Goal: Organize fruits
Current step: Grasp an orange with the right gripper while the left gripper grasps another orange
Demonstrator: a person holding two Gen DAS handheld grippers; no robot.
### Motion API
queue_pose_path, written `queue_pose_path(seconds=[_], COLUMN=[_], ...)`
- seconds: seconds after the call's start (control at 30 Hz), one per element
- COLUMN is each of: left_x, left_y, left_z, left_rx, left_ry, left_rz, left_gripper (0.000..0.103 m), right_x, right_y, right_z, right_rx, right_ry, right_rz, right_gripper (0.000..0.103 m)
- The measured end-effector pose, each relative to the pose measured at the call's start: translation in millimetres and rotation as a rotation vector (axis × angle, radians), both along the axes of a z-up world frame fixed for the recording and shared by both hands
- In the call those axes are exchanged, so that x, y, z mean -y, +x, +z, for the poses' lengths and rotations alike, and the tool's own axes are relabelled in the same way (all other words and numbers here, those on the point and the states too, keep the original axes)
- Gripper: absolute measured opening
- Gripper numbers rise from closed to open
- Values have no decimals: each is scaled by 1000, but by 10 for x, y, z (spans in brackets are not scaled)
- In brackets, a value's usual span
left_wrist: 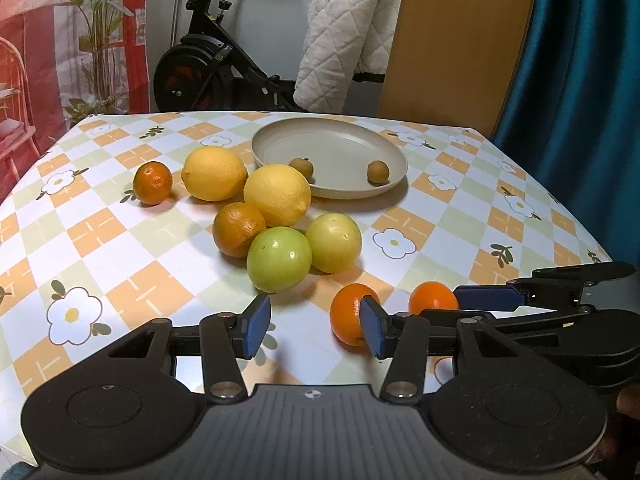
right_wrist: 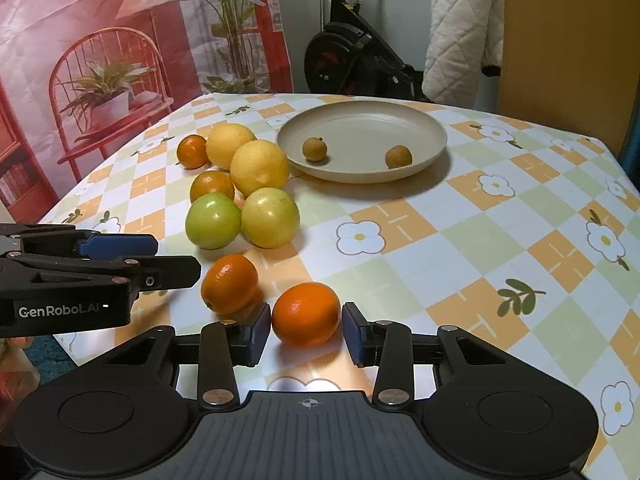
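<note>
Between the spread fingers of the right gripper (right_wrist: 306,334), a round bright-orange tangerine (right_wrist: 306,314) sits unclamped, bracketed for pickup; left gripper (left_wrist: 315,330) released, idle.

Warm citrus colours on a checked floral cloth

The cloth (right_wrist: 460,216) is checked in orange, pale green and white, with white yellow-centred flowers and dark green leaf sprigs. The plate (right_wrist: 436,136) at 12 o'clock is plain beige and holds two dull brown fruits (right_wrist: 315,149). At 10 o'clock lie two yellow lemons (right_wrist: 259,167), two yellow-green apples (right_wrist: 213,221) and two dark orange tangerines (right_wrist: 212,186). The nearest orange (right_wrist: 306,314) at 6 o'clock is bright orange, as is its neighbour (right_wrist: 229,283). Both grippers are black with blue pads (right_wrist: 258,332). The backdrop (right_wrist: 100,60) is red and white; the curtain (left_wrist: 580,100) at 2 o'clock is teal.
</note>
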State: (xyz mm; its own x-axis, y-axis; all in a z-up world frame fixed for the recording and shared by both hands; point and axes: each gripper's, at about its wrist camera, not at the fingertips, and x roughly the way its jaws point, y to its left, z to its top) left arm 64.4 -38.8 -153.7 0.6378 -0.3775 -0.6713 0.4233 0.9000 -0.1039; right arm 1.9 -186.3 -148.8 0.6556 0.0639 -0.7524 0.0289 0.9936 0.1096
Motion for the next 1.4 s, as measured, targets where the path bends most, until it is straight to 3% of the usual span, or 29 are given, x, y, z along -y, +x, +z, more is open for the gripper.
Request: queue_pose_path(seconds=[0.27, 0.77, 0.83, 0.9, 1.4], left_x=[59, 240, 250, 249, 199], left_y=[48, 206, 206, 203, 134], left_z=[-75, -219, -241, -251, -263], left_rx=[-55, -83, -83, -89, -79], left_ry=[-19, -3, 3, -4, -7], left_rz=[-33, -57, -60, -70, -43], left_gripper=[52, 52, 49, 37, 36], right_x=[43, 127, 125, 128, 243], right_y=[16, 39, 36, 43, 100], right_z=[-13, -14, -15, -11, -54], right_rx=[1, 2, 2, 1, -3], right_ry=[-19, -32, -32, -30, 72], right_rz=[-15, -34, -35, -35, -112], right_gripper=[36, 36, 36, 36, 40])
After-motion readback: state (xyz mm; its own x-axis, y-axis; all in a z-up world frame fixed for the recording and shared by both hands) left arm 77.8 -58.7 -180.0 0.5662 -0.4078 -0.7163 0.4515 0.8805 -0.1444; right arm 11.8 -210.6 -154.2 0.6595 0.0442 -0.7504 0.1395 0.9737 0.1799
